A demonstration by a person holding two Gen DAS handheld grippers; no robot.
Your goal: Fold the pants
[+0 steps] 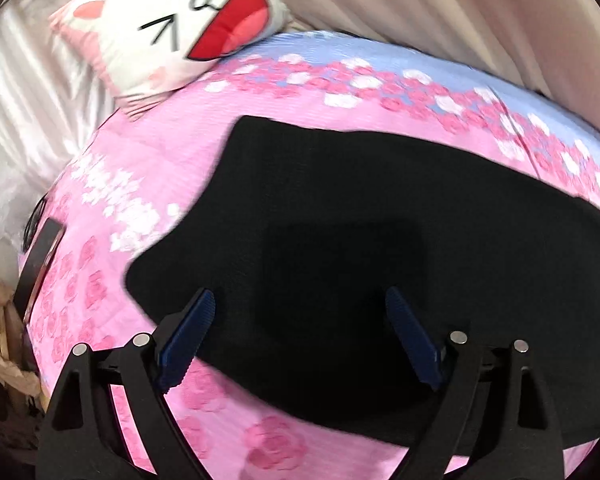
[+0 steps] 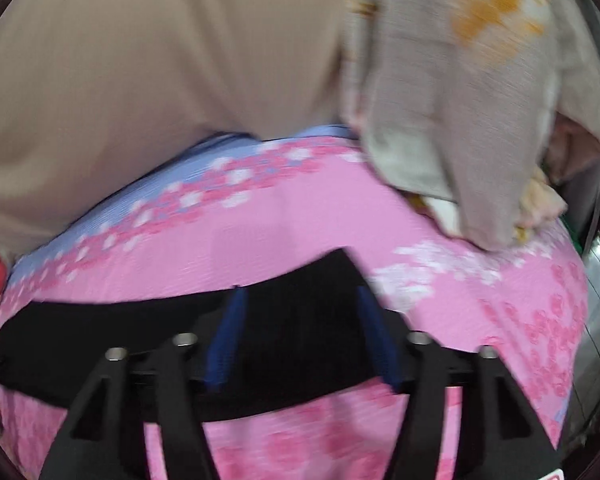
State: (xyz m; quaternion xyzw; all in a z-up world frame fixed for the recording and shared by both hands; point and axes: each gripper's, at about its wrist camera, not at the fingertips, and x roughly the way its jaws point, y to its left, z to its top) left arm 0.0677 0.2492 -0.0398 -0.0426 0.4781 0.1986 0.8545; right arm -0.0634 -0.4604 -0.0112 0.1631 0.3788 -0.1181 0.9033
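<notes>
Black pants (image 1: 360, 216) lie flat on a pink flowered bedspread (image 1: 148, 160). In the left wrist view they fill the middle, and my left gripper (image 1: 300, 300) hovers over their near part with its blue pads spread wide and nothing between them. The right wrist view shows the pants (image 2: 100, 328) as a dark band across the bed (image 2: 280, 224). My right gripper (image 2: 300, 300) stands open over the band's right end, near a corner of the cloth. Its blue pads are apart and the cloth looks flat beneath them.
A white cat-face pillow (image 1: 172, 28) rests at the bed's far left. Beige curtains (image 1: 460, 12) hang behind the bed. A dark flat device (image 1: 40, 264) lies at the left edge. A pale bundle of fabric (image 2: 460, 92) sits on the bed's far right corner.
</notes>
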